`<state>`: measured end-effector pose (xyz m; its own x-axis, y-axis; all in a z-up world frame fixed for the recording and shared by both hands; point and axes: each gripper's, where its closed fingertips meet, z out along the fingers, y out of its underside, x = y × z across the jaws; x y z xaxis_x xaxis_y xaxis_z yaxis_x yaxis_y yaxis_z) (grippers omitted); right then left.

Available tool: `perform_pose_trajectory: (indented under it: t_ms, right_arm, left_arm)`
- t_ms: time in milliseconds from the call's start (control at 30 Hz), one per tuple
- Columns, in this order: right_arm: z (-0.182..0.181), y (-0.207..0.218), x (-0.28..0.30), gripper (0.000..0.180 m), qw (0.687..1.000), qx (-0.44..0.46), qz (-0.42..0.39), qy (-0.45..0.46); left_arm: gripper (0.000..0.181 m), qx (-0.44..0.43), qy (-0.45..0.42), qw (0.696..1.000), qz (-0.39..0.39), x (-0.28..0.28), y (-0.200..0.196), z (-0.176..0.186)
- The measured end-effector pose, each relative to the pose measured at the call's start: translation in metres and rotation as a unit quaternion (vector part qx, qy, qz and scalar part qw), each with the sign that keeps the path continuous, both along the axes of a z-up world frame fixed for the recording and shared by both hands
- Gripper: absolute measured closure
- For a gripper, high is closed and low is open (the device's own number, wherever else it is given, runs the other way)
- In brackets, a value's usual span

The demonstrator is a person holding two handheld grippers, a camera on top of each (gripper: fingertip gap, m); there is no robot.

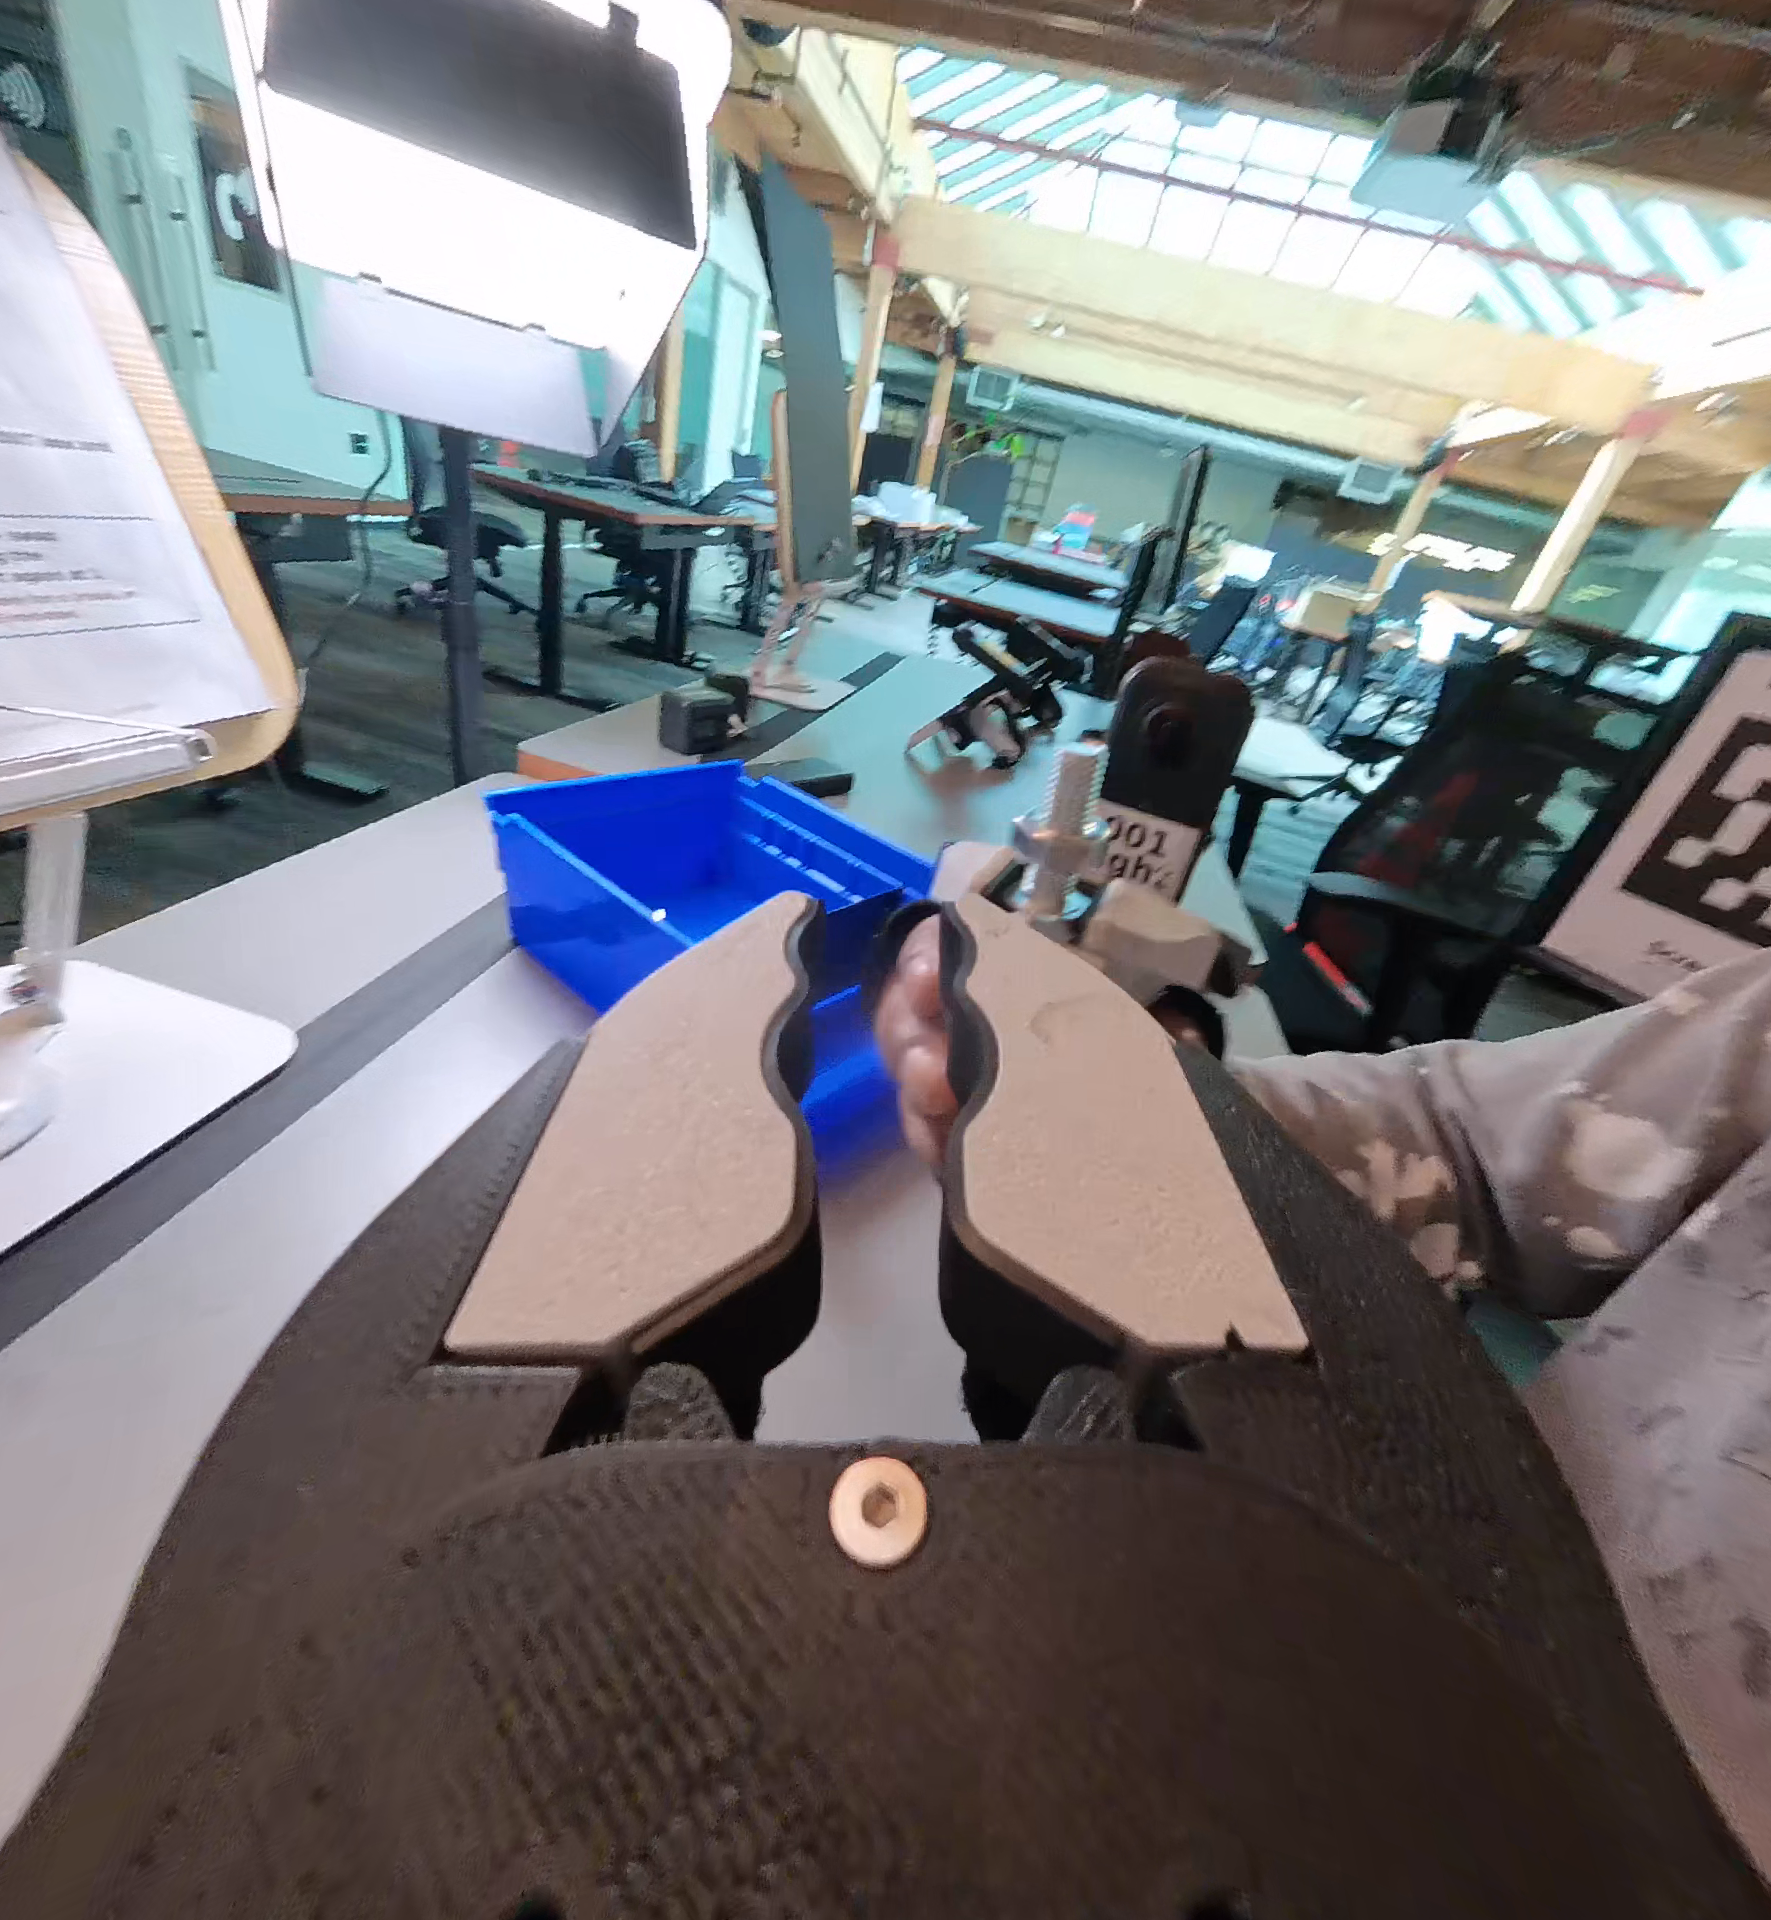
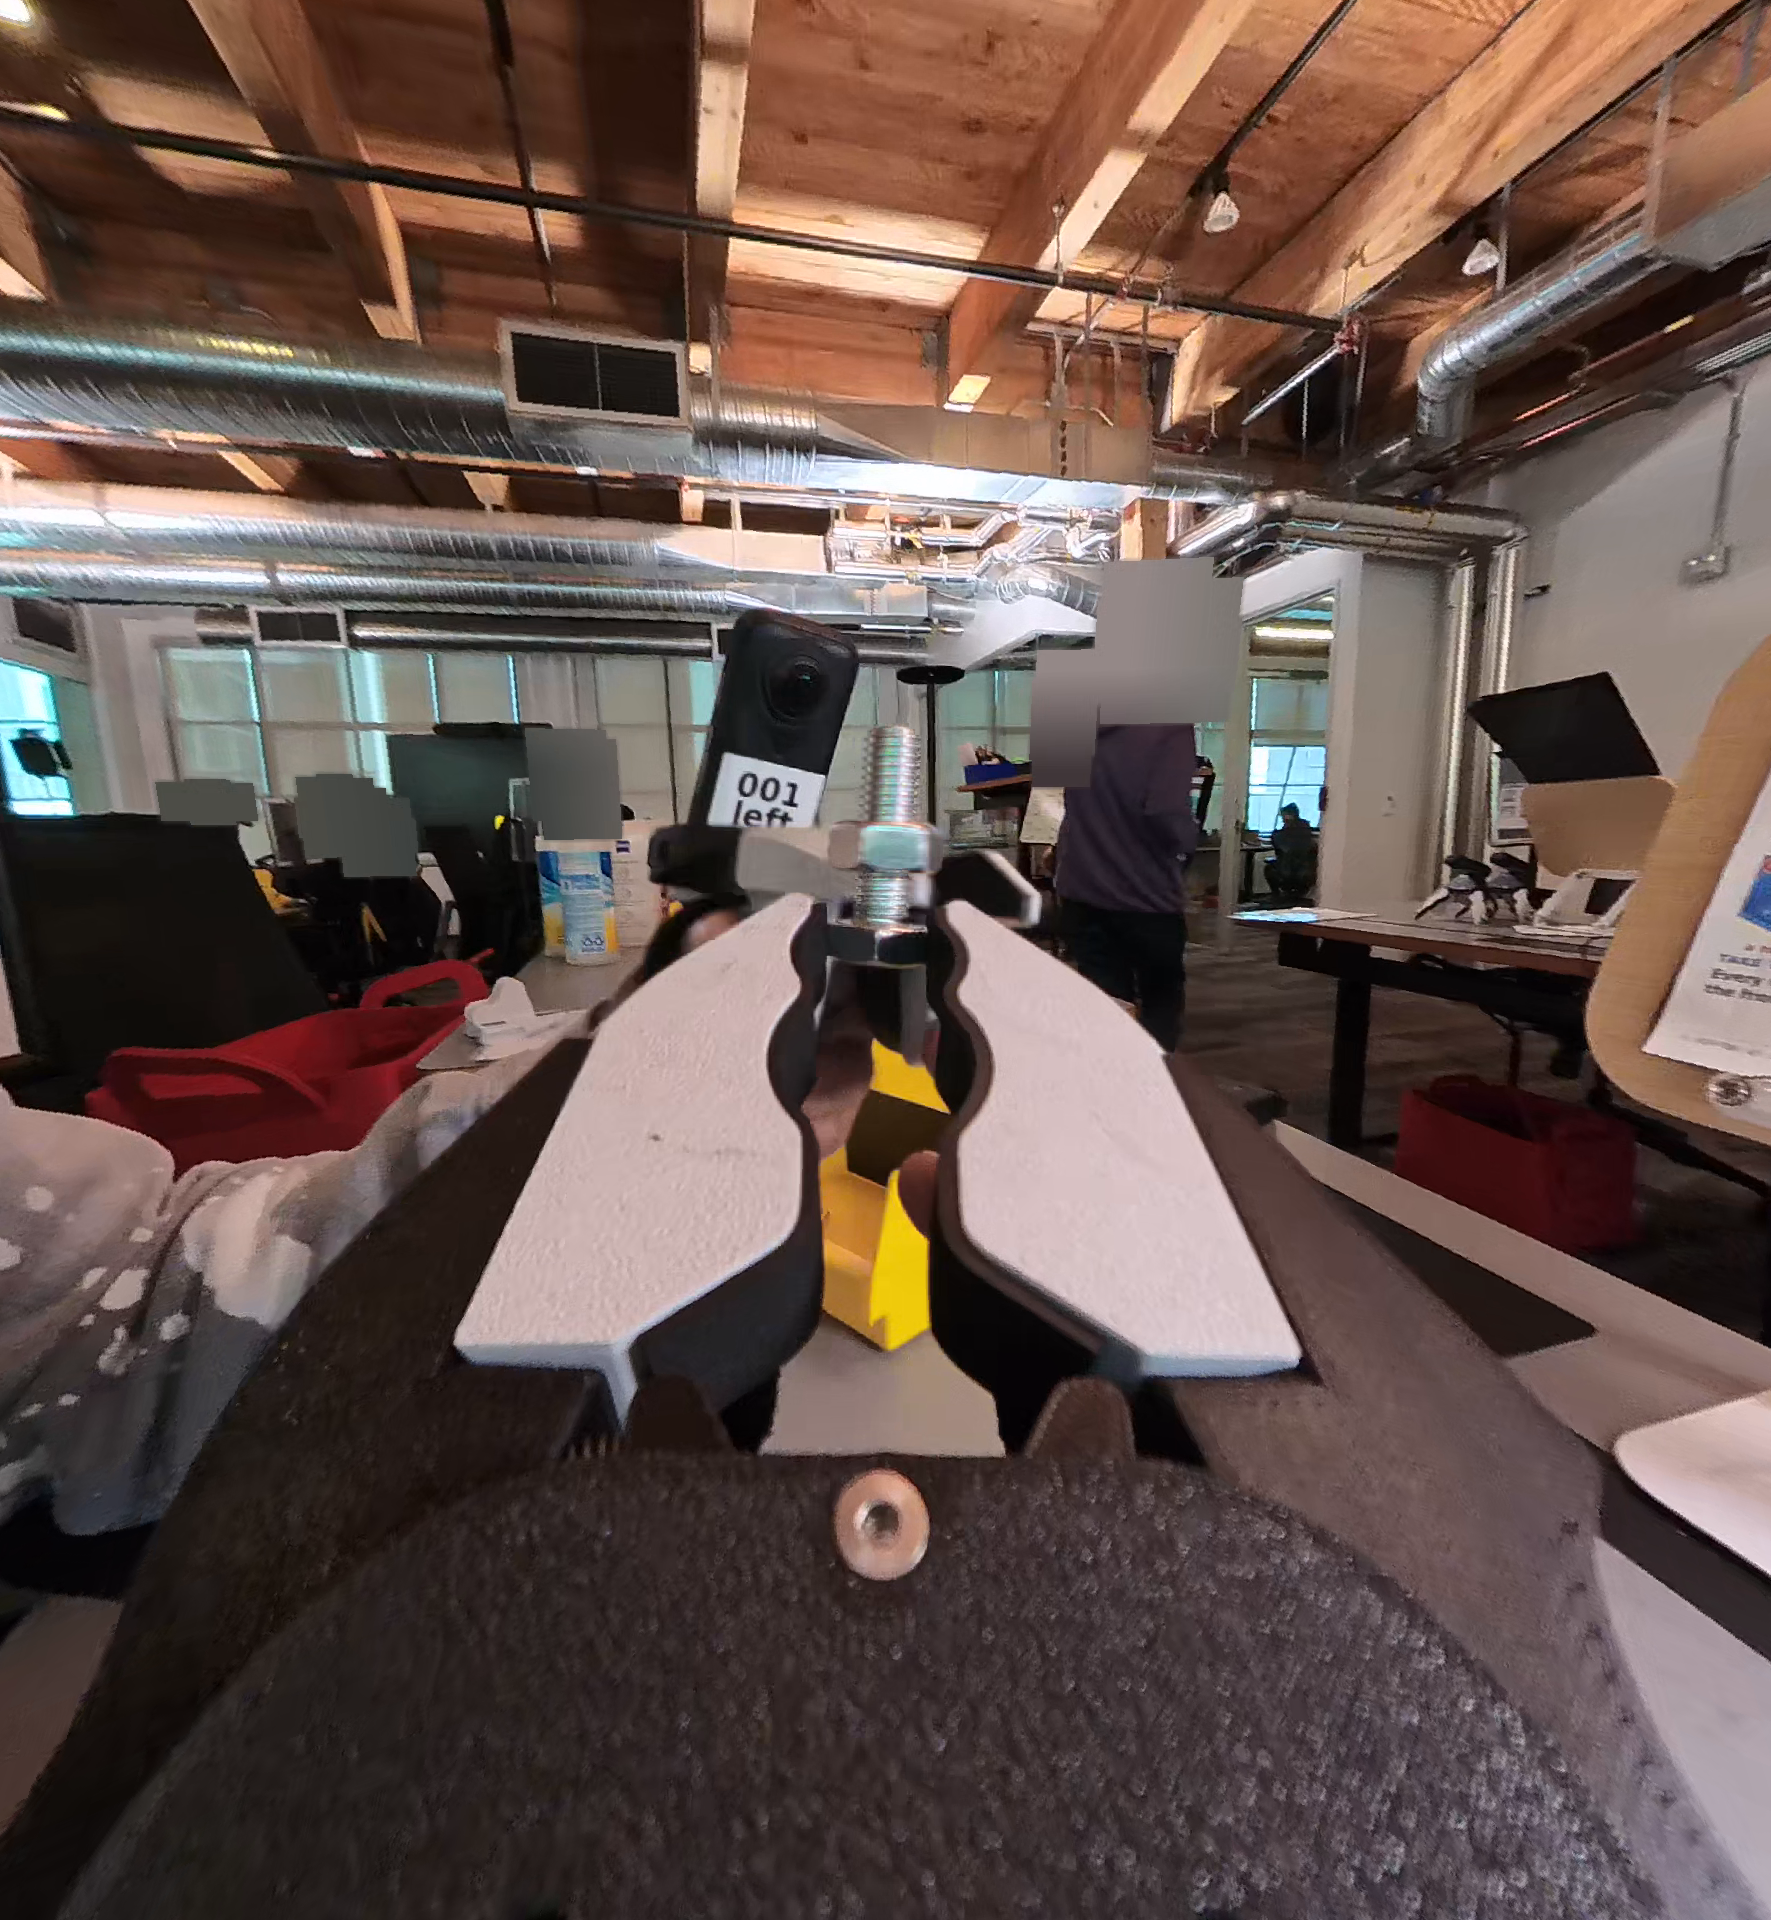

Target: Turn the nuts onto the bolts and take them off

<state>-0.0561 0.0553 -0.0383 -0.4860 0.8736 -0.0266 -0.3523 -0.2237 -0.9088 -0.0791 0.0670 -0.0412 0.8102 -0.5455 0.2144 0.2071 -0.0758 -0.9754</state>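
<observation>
The right hand-held gripper (image 2: 876,940) has its two pale fingers (image 2: 683,1122) drawn close together, pinching the hexagonal head of a silver bolt (image 2: 889,821) at their tips, so that the bolt stands upright with its threaded shank pointing up. A hex nut (image 2: 886,850) sits part-way down the thread, above the head, with bare thread showing both over and under it. From the far side the left hand-held gripper (image 2: 865,868) reaches in at the level of that nut; its grey fingertips flank the nut, though whether they press on it cannot be told from this view. In the left wrist view the left hand-held gripper (image 1: 876,920) shows its own fingers (image 1: 652,1132) parted by a narrow gap with nothing seen between them near the camera, and its tips lie just beside the right hand-held gripper (image 1: 1052,914), which carries the bolt (image 1: 1063,831) and nut (image 1: 1042,836) a little to the right; a firm grip here cannot be confirmed. A person's hand (image 1: 917,1039) in a mottled grey sleeve (image 1: 1546,1164) shows through the gap. A blue bin (image 1: 673,883) rests on the grey table (image 1: 237,1247) beyond the left fingers, and a yellow bin (image 2: 881,1226) lies on the table below the right ones. A document stand (image 1: 60,540) is at the table's left edge.
</observation>
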Motion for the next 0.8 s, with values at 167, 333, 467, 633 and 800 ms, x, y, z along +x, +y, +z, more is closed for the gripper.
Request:
perform_pose_trajectory:
  t_ms: [167, 333, 467, 633, 800]
  right_arm:
    - [-0.008, 0.002, -0.008, 0.162, 1.0, 0.004, -0.016, -0.022]
    - [-0.005, -0.001, -0.004, 0.162, 1.0, 0.001, -0.008, -0.008]
    - [0.001, 0.004, 0.0, 0.162, 1.0, -0.006, -0.007, -0.002]
    - [-0.007, 0.003, -0.007, 0.162, 1.0, -0.004, -0.017, -0.022]
    - [0.002, 0.0, 0.002, 0.162, 1.0, -0.017, 0.009, 0.004]
  left_arm:
    - [0.149, 0.015, -0.01, 0.999, -0.046, 0.02, -0.006, 0.007]
    - [0.158, -0.004, -0.006, 0.999, -0.034, 0.017, -0.001, 0.001]
    - [0.158, -0.006, 0.016, 1.0, 0.002, 0.0, 0.0, -0.003]
    - [0.149, 0.006, 0.012, 0.999, -0.042, 0.023, -0.004, 0.002]
    - [0.163, -0.018, 0.038, 0.999, 0.024, -0.001, 0.006, -0.01]
